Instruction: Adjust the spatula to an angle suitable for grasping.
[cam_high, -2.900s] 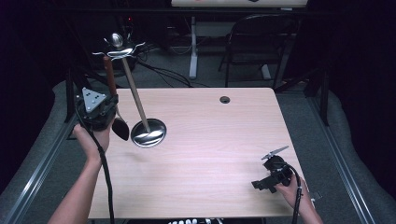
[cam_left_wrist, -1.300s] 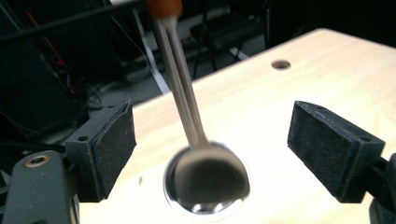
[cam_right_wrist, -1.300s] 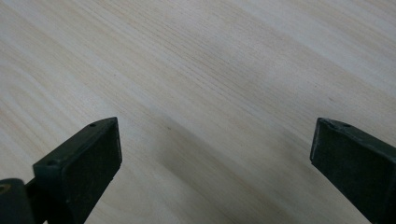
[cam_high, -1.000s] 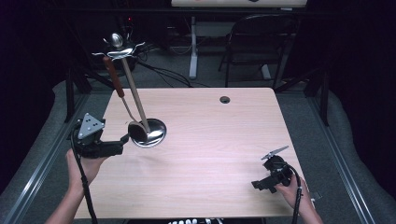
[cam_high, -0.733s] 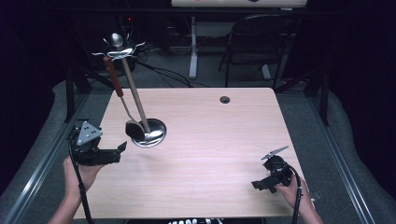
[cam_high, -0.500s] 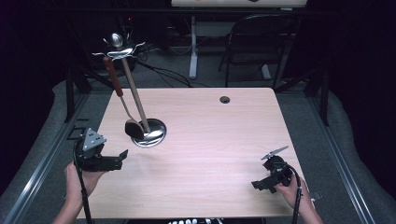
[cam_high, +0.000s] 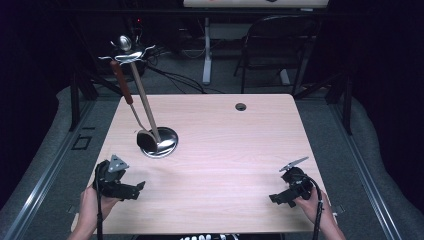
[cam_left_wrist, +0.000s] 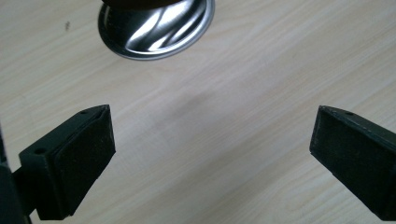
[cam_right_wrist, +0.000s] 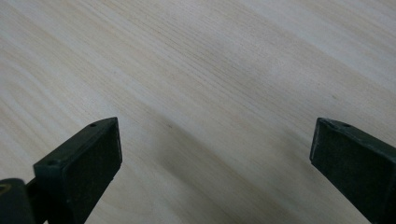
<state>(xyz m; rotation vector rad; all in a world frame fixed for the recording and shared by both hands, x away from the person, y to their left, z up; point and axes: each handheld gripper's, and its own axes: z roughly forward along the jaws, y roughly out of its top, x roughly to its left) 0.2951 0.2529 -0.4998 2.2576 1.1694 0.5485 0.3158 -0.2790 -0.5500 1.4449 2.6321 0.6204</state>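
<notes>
The high view looks forward and down from above the near edge over the whole wooden table (cam_high: 225, 145). Each gripper view sits close over the tabletop, angled down. The left gripper view shares the stand's round steel base (cam_left_wrist: 156, 28) (cam_high: 159, 142) with it.

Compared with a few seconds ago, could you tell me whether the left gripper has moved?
Yes. The left gripper has drawn back from the rack's round base toward the table's near edge, jaws open and empty.

Both tongs (cam_high: 134, 188) (cam_high: 275, 198) are black, each topped by a grey three-cornered plate and trailing a black cable.
</notes>
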